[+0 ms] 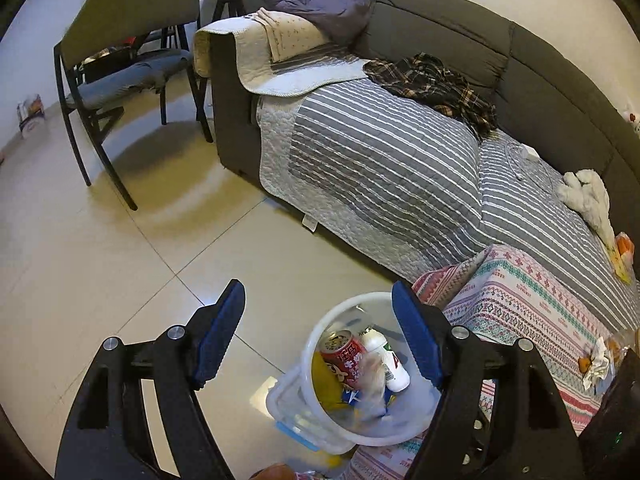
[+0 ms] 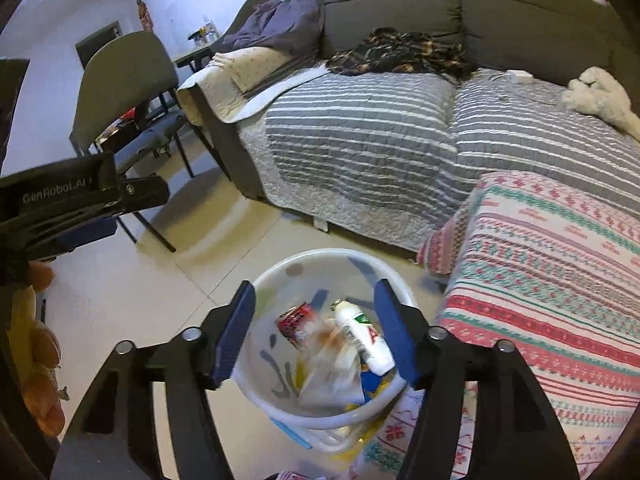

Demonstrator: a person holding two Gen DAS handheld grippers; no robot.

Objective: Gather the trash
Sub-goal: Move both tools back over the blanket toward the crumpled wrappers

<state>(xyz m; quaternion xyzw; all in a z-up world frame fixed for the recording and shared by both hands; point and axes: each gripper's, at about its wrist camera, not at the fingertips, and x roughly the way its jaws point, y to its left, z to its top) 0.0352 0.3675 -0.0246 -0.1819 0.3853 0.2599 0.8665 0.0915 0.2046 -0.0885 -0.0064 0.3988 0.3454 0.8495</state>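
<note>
A white plastic bin (image 1: 320, 332) (image 2: 280, 272) stands on the tiled floor beside a table with a patterned cloth (image 1: 532, 304) (image 2: 560, 280). Inside lie a red can (image 1: 344, 356) (image 2: 294, 318), a white bottle (image 1: 386, 358) (image 2: 366, 340) and a blurred crumpled wrapper (image 2: 332, 368) that looks to be falling in. My left gripper (image 1: 320, 328) is open and empty above the bin. My right gripper (image 2: 316, 328) is open and empty right over the bin. More crumpled trash (image 1: 598, 360) lies on the patterned cloth at the right.
A grey sofa (image 1: 540, 80) (image 2: 520, 4) with a striped cover holds clothes (image 1: 432, 84) and a white towel (image 1: 588, 196). A chair (image 1: 132, 40) (image 2: 124, 80) stands on the left. The left gripper's body (image 2: 72, 200) shows at the left edge of the right wrist view.
</note>
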